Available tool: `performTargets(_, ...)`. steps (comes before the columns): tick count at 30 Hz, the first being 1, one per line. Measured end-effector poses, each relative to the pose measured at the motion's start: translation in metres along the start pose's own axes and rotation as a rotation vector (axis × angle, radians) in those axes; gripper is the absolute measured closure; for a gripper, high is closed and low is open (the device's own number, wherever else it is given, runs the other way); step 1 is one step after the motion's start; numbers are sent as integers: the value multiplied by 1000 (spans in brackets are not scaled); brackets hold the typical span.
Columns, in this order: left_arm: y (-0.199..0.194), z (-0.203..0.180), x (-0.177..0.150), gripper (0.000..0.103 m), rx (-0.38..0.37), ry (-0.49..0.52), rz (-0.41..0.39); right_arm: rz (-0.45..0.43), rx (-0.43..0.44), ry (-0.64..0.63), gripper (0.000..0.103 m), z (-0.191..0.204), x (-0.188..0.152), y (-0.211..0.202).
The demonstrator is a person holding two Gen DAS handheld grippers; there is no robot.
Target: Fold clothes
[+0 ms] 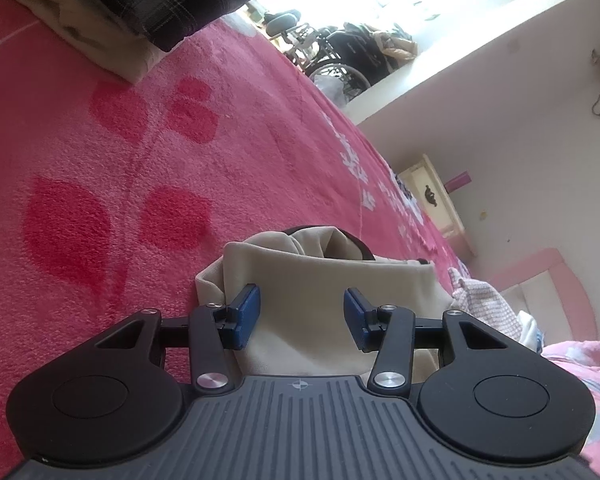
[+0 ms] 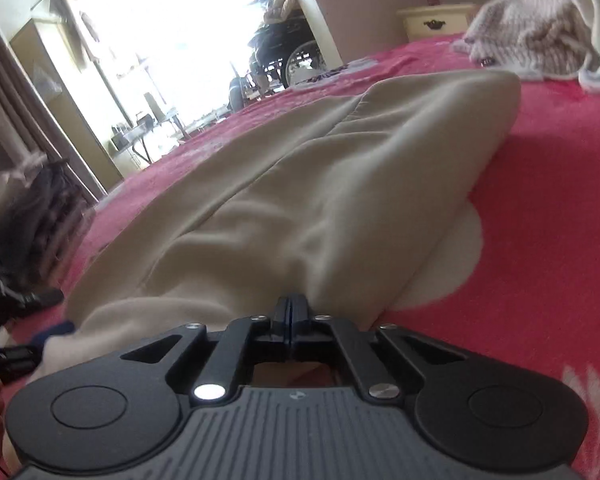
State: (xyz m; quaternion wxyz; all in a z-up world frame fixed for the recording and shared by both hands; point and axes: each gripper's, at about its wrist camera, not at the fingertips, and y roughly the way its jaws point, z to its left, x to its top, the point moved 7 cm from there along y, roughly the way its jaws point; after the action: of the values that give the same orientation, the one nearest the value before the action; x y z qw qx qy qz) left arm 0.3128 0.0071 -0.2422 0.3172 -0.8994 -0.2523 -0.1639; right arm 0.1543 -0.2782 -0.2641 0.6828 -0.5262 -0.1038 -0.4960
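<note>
My right gripper [image 2: 290,306] has its fingers pressed together on the near edge of the beige garment [image 2: 320,184], which lies stretched toward twelve o'clock across the pink blanket [image 2: 540,220]; whether cloth is truly pinched between the pads I cannot tell, since the fabric hides their tips; my left gripper [image 1: 302,312] hangs with fingers spread over the same garment's bunched end, gripping nothing; I judge this the start of a fold; next, the left must close on its corner so both lift together; at nine o'clock in the right view something dark is blurred; a knitted piece [image 2: 532,24] sits at one o'clock, cut off.
</note>
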Motion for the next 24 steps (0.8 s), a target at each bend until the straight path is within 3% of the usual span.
performTargets(2, 0, 1, 1, 56, -4, -11, 0, 16, 22, 78, 100, 4, 11, -10)
performTargets(5, 0, 3, 2, 56, -10, -27, 1, -39, 117, 196, 100, 2, 31, -18)
performTargets(10, 2, 7, 4, 56, -22, -58, 5, 2, 229, 641, 103, -66, 10, 37)
performTargets(11, 2, 7, 4, 56, -24, -61, 5, 7, 220, 667, 103, -67, 12, 36)
performTargets(13, 3, 8, 5, 56, -26, -67, 6, 14, 184, 686, 103, -62, 20, 29)
performTargets(14, 3, 8, 5, 56, -28, -70, 6, 0, 177, 643, 99, -54, 27, 25)
performTargets(16, 3, 9, 5, 56, -29, -75, 6, -2, 172, 592, 101, -43, 35, 31)
performTargets(19, 2, 9, 6, 56, -31, -82, 6, 49, 85, 499, 103, -38, 38, 67)
performTargets(21, 2, 10, 7, 56, -33, -88, 5, 69, 36, 443, 103, -25, 55, 76)
performTargets(24, 3, 12, 9, 56, -37, -100, 4, 69, 30, 316, 99, 7, 80, 74)
